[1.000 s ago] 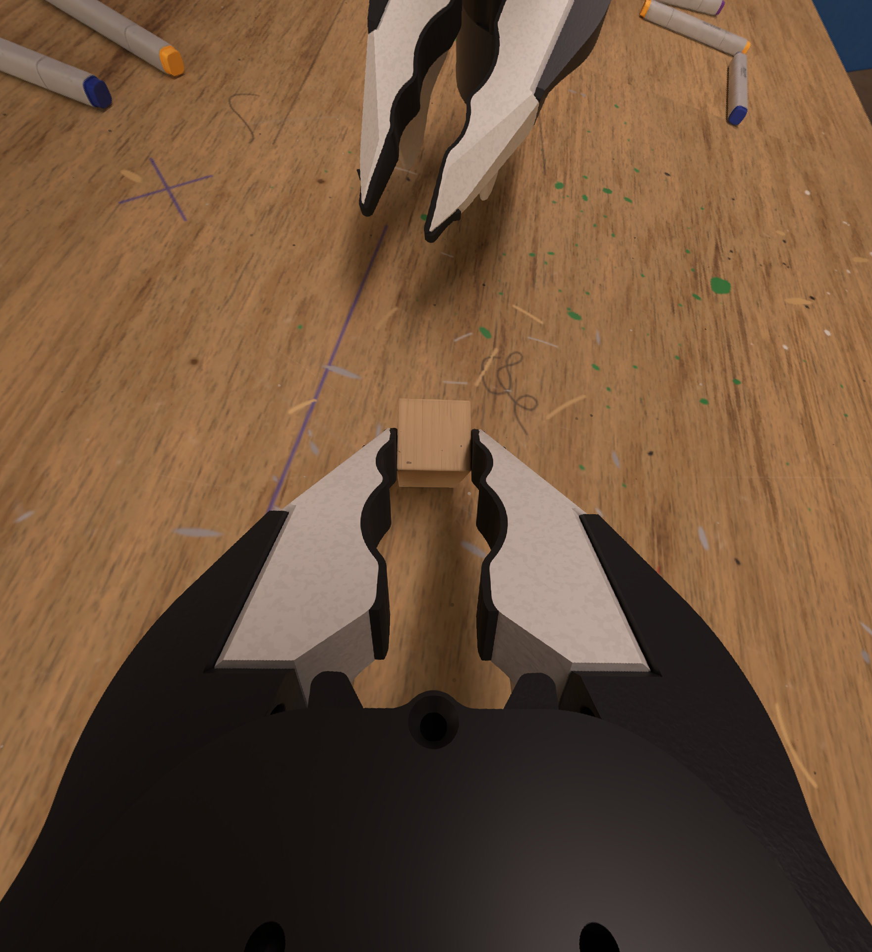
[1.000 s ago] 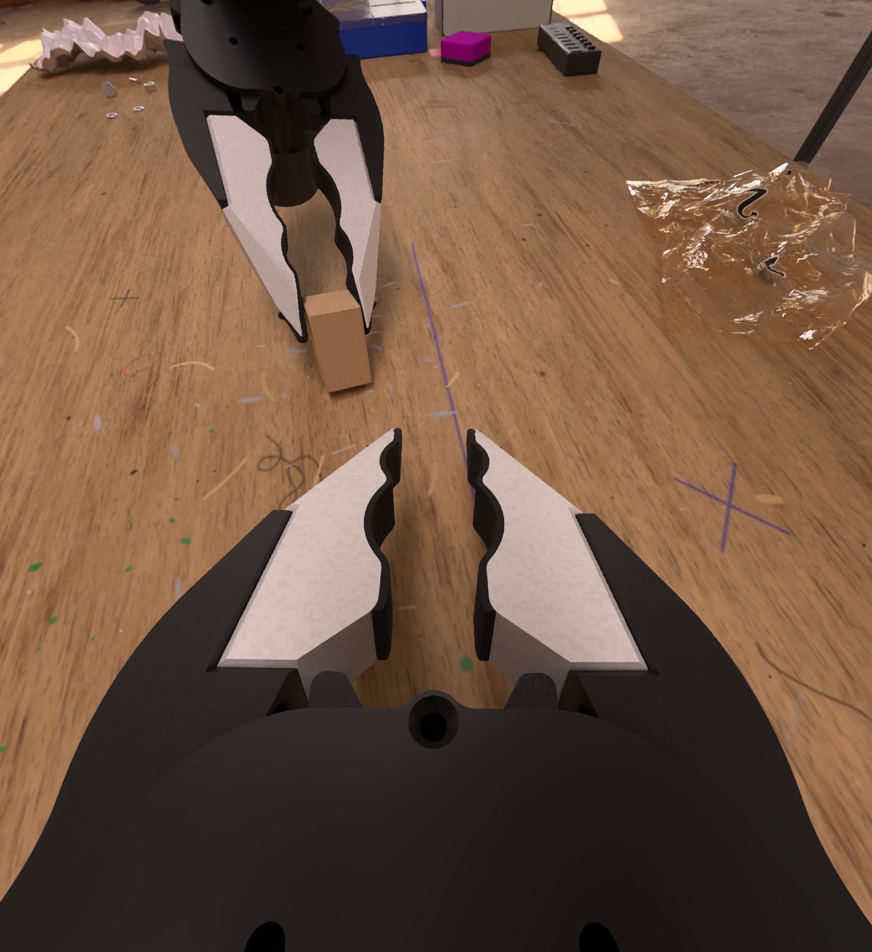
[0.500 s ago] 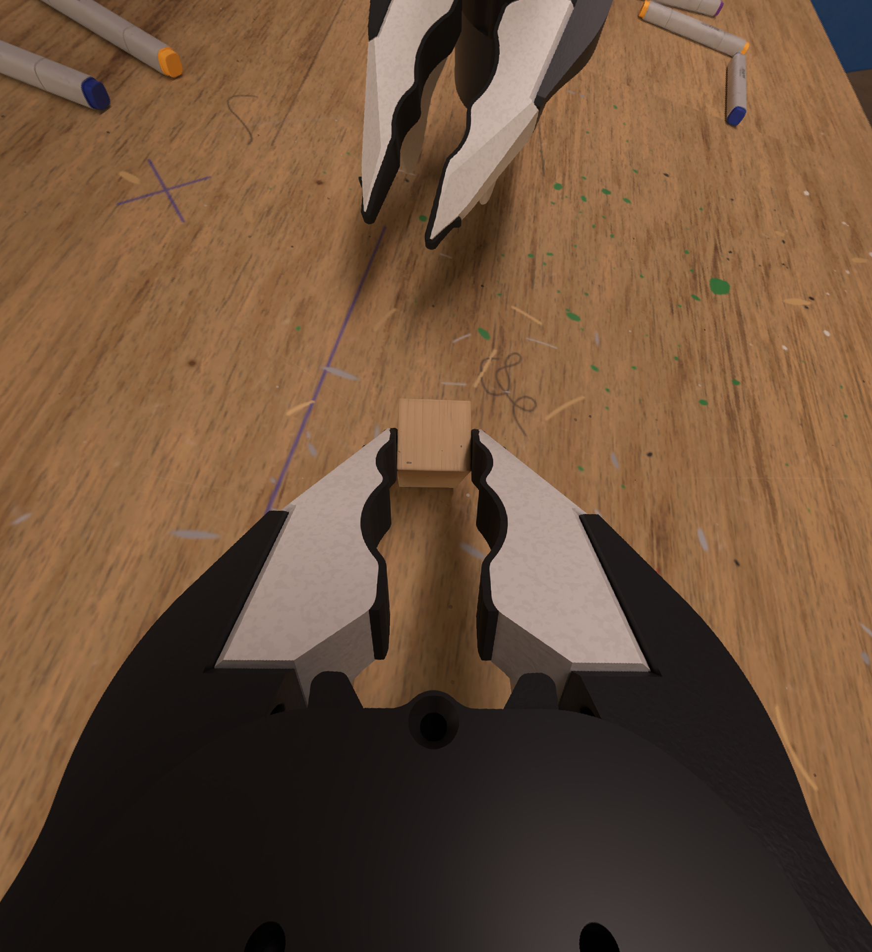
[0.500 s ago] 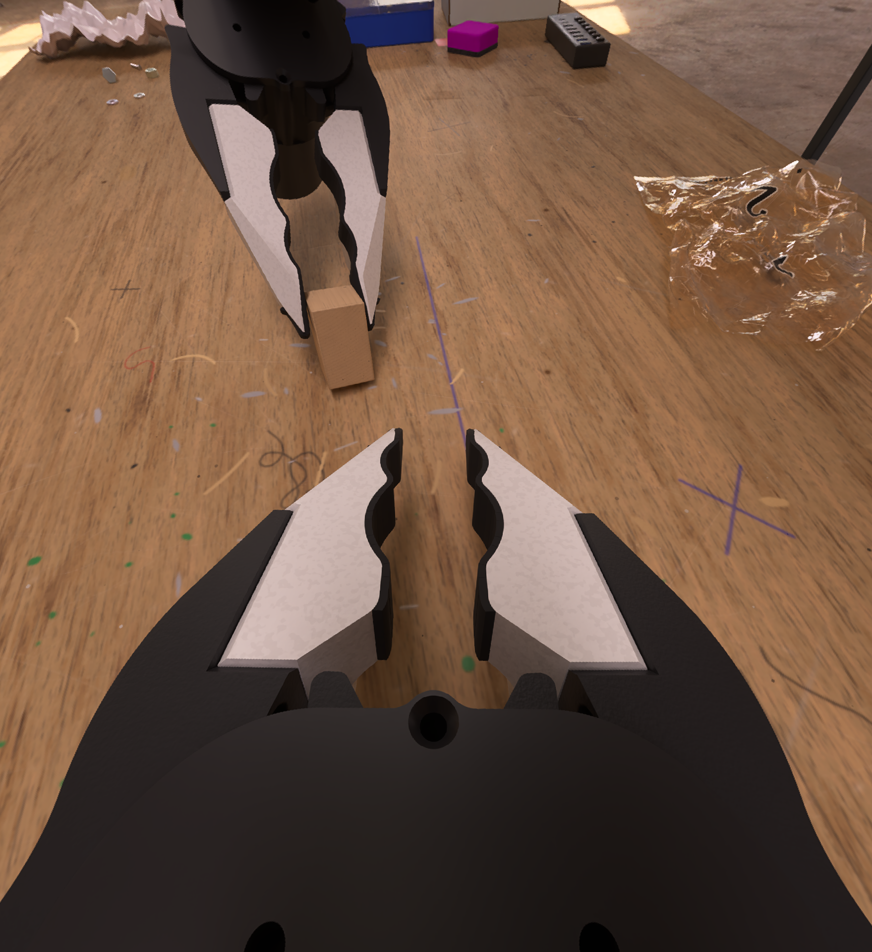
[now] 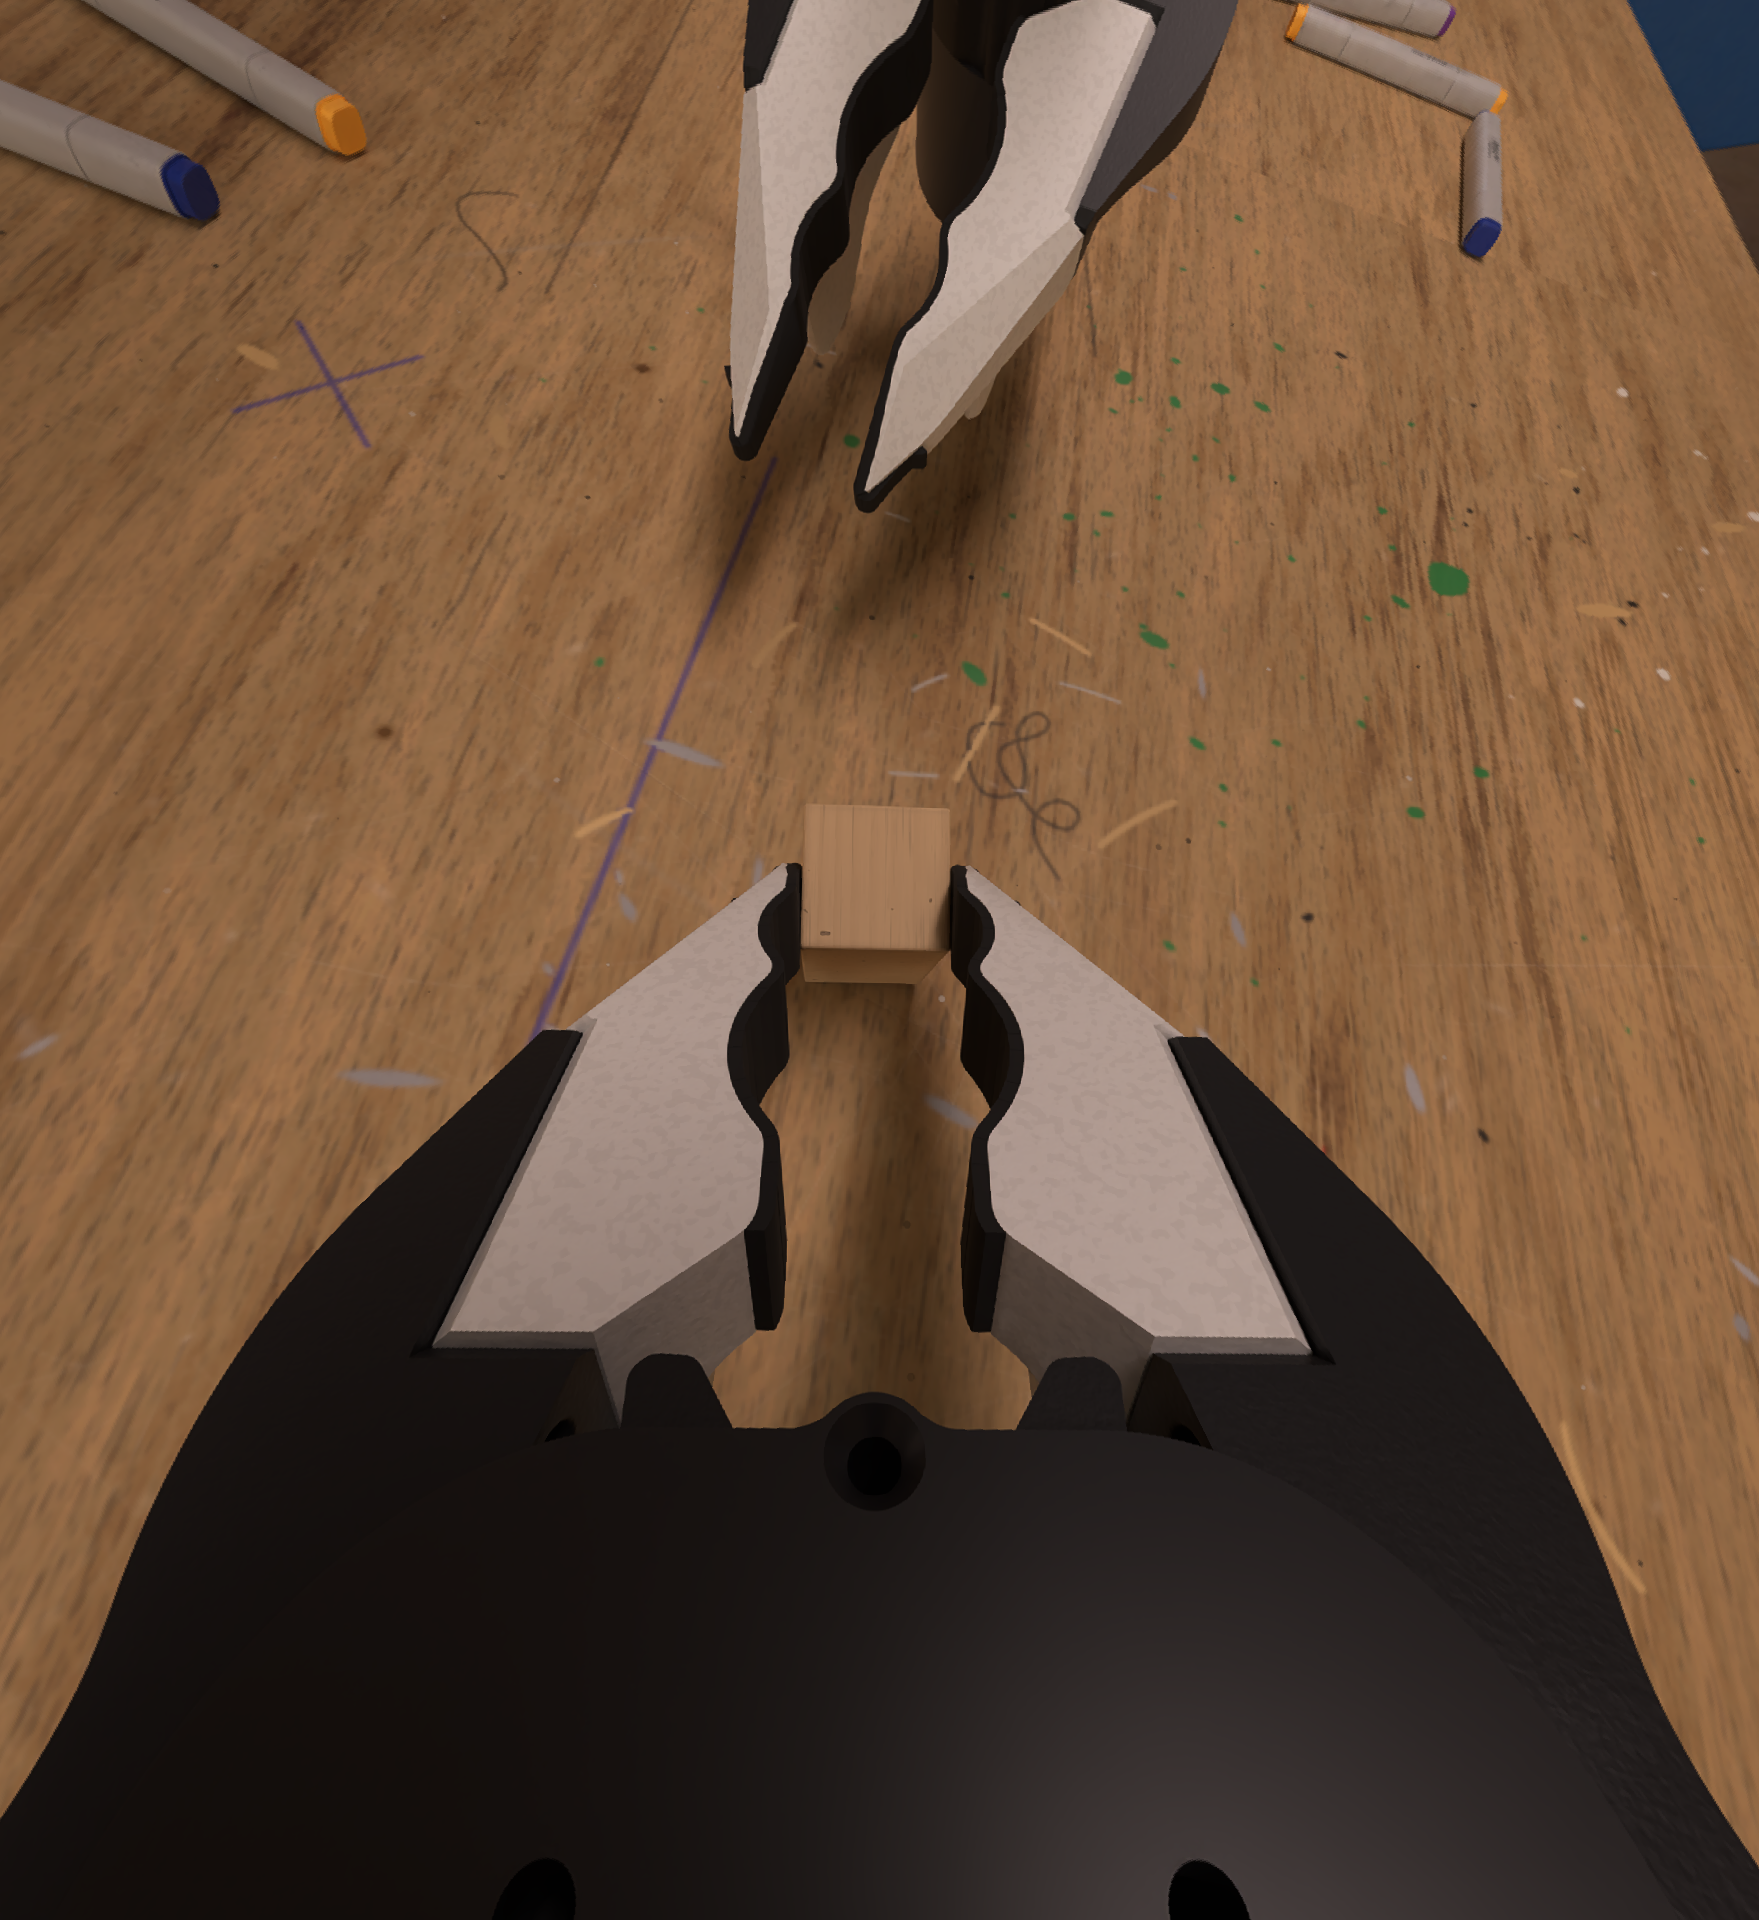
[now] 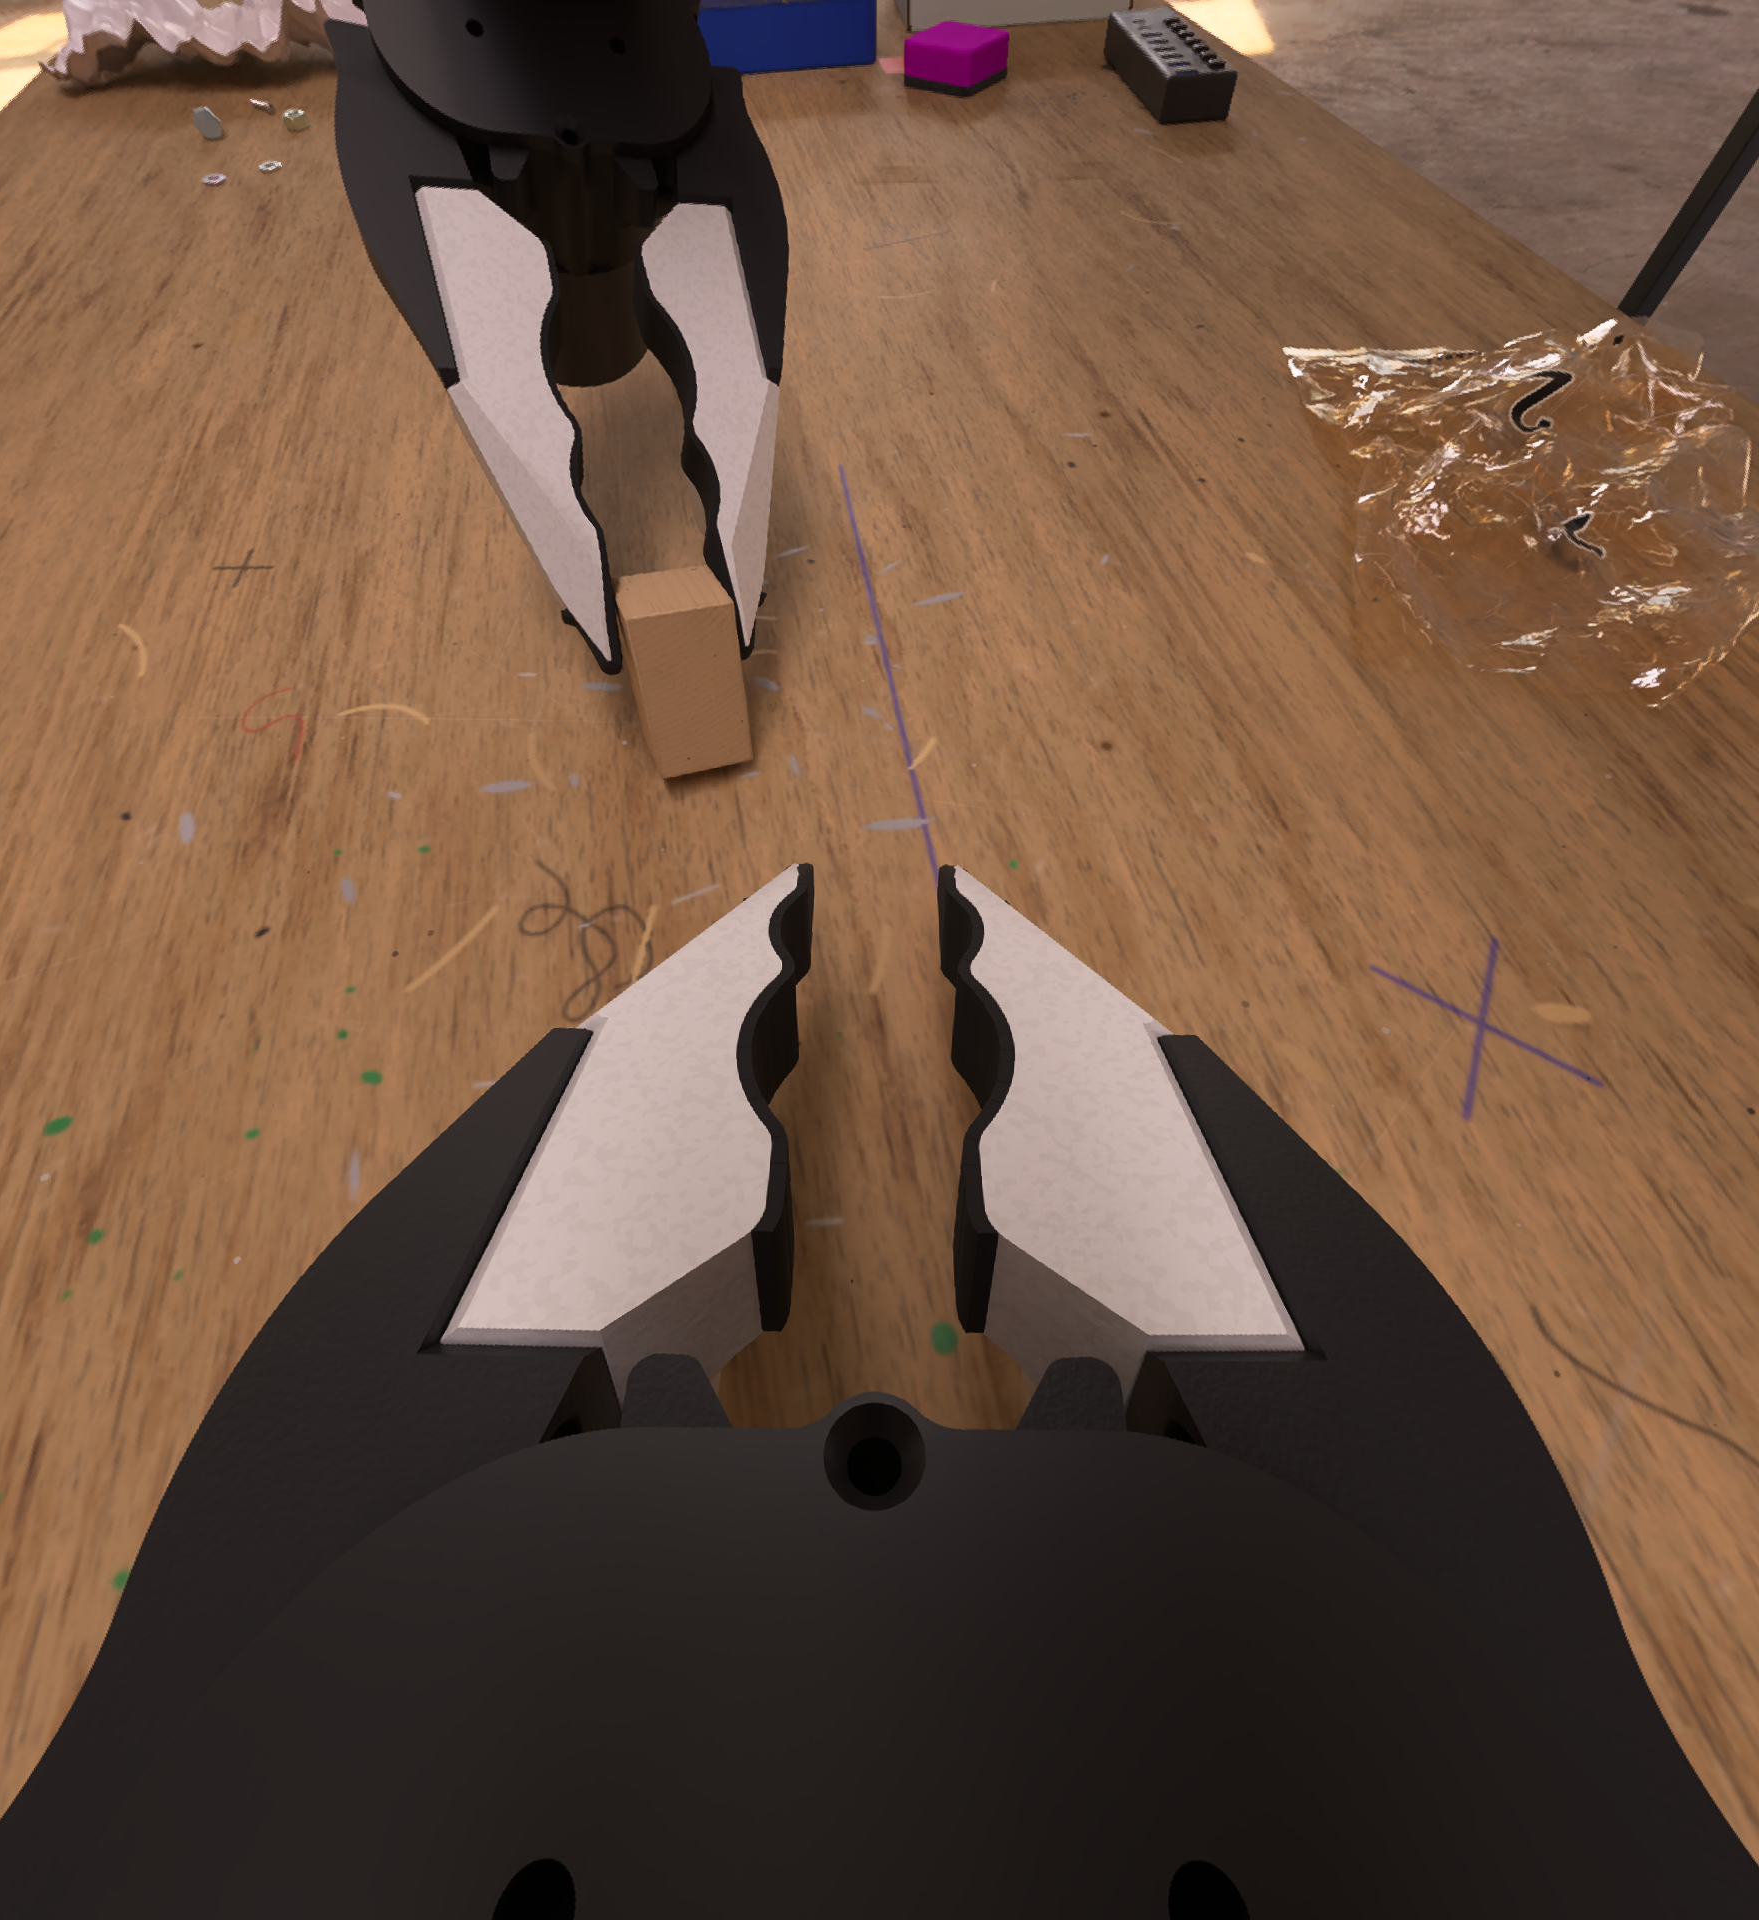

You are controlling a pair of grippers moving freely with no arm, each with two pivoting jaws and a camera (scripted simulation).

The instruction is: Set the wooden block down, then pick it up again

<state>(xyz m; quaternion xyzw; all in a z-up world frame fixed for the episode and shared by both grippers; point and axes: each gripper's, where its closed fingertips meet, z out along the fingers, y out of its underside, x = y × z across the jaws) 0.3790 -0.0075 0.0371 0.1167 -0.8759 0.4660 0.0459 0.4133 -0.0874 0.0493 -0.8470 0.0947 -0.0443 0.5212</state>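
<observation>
The wooden block is a light tan, upright oblong. My left gripper is shut on its upper part, one fingertip on each side. In the right wrist view the block stands with its lower end at the wooden table, and the left gripper comes down on it from above. My right gripper is open and empty, low over the table and a short way in front of the block. In the left wrist view the right gripper faces the block from beyond.
Several markers lie at the far corners in the left wrist view. Crumpled clear film lies to the right. A magenta block, a blue box and a dark slotted block sit at the far end.
The right gripper has edged slightly towards the block. The left gripper and the block have stayed where they were, with the same grip.
</observation>
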